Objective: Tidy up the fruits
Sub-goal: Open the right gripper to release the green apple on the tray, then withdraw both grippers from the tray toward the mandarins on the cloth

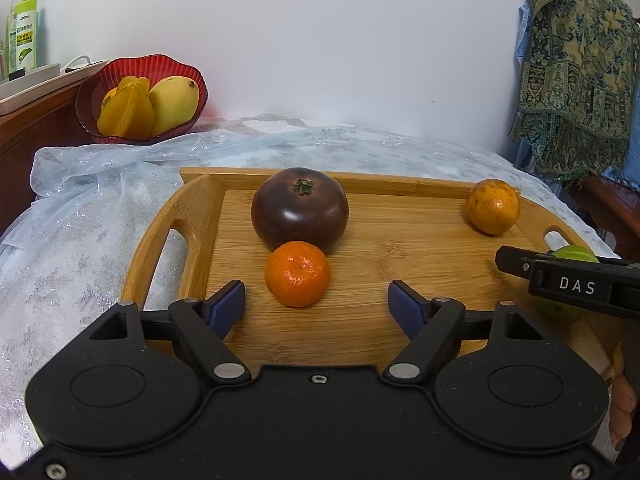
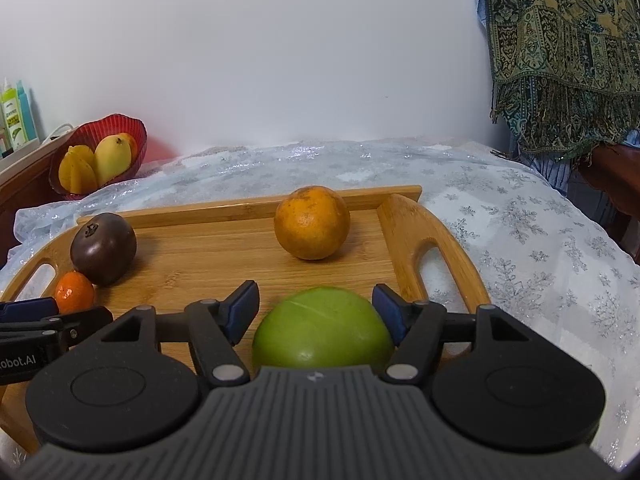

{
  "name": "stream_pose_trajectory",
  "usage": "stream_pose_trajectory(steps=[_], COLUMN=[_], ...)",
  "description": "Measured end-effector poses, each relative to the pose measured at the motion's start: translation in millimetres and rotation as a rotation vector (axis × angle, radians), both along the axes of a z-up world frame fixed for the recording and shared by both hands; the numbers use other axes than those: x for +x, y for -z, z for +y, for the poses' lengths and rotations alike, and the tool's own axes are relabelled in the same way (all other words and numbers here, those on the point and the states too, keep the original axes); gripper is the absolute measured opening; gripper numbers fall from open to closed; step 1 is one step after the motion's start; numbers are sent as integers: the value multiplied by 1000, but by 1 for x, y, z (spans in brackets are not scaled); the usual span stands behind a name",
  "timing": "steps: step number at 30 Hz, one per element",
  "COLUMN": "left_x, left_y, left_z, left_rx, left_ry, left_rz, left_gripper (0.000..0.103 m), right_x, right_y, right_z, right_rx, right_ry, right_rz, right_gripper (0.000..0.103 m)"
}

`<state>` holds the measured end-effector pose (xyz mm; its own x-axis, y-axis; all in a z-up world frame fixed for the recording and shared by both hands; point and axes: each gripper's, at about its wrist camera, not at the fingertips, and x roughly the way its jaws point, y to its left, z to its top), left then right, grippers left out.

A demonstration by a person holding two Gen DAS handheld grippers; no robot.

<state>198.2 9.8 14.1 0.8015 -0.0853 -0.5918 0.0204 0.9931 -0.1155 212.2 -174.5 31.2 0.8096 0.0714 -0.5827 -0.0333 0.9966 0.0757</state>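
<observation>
Now we are at the picking step. Our left tongs (image 1: 316, 300) stand spread just before the small mandarin (image 1: 297, 273), not touching it. Our right tongs (image 2: 316, 306) are spread around the green fruit (image 2: 322, 327) on the near right of the wooden tray (image 2: 224, 210); we cannot tell if a pad touches it. Next, we judge, each pair must close gently, then carry toward the far-left red bowl (image 2: 132, 128).

"DAS" on right gripper (image 1: 505, 261); "obot.AI" on left gripper (image 2: 24, 314).
</observation>
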Motion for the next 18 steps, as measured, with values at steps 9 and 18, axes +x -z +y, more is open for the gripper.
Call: stream_pose_trajectory(steps=[9,18], left_x=[-3,-7], left_y=[-3,-6], left_z=[2,9], left_rx=[-7,-29], left_ry=[-8,-16], left_rz=[-6,-5], left_gripper=[80,83], right_x=[-3,-17], right_y=[-2,-14], right_z=[-2,-3], right_rx=[16,41], right_ry=[1,14], right_rz=[-13,-65], right_gripper=[80,87])
